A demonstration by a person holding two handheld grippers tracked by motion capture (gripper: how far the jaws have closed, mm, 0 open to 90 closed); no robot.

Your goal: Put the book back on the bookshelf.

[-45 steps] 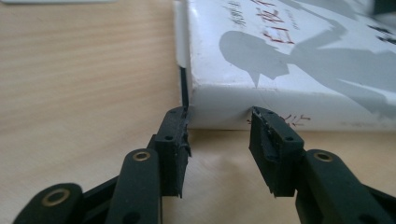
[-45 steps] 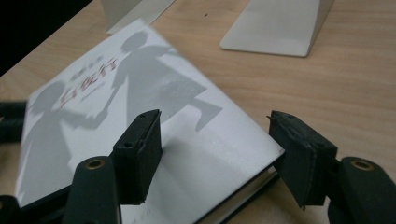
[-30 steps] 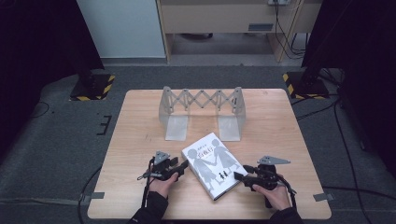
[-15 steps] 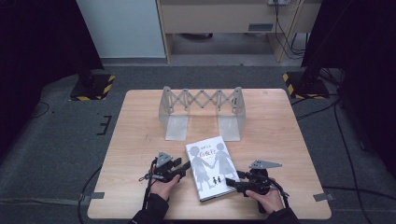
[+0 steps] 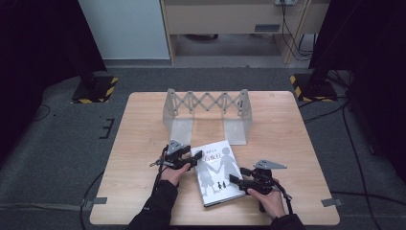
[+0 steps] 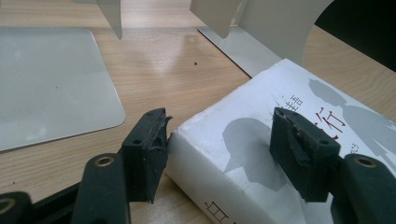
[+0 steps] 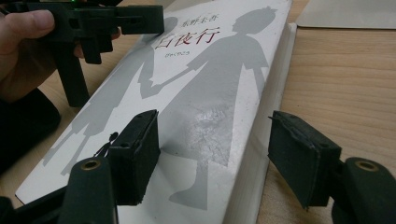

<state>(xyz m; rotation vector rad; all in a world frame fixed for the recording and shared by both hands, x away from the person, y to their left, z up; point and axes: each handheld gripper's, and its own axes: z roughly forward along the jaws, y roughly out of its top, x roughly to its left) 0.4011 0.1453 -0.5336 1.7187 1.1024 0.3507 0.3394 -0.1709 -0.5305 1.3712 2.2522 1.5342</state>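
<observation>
A white book [image 5: 218,172] with grey silhouettes of two figures on its cover lies flat near the table's front edge. My left gripper [image 5: 195,157] is open at the book's near-left corner. In the left gripper view one jaw stands beside the side of the book [image 6: 327,107] and the other over its cover. My right gripper [image 5: 235,178] is open at the book's right edge. In the right gripper view, one jaw is above the cover of the book [image 7: 210,70] and the other is past the page edge, over the table. The left gripper [image 7: 93,21] shows beyond.
A grey metal expanding book rack [image 5: 206,112] with two flat foot plates stands at the table's back middle, just beyond the book. The wooden table [image 5: 297,143] has bare room on both sides. Dark stands and cables lie on the floor around it.
My right gripper has moved left onto the book's right edge. The book has turned slightly straighter. My left gripper has edged forward along the book's left side.
</observation>
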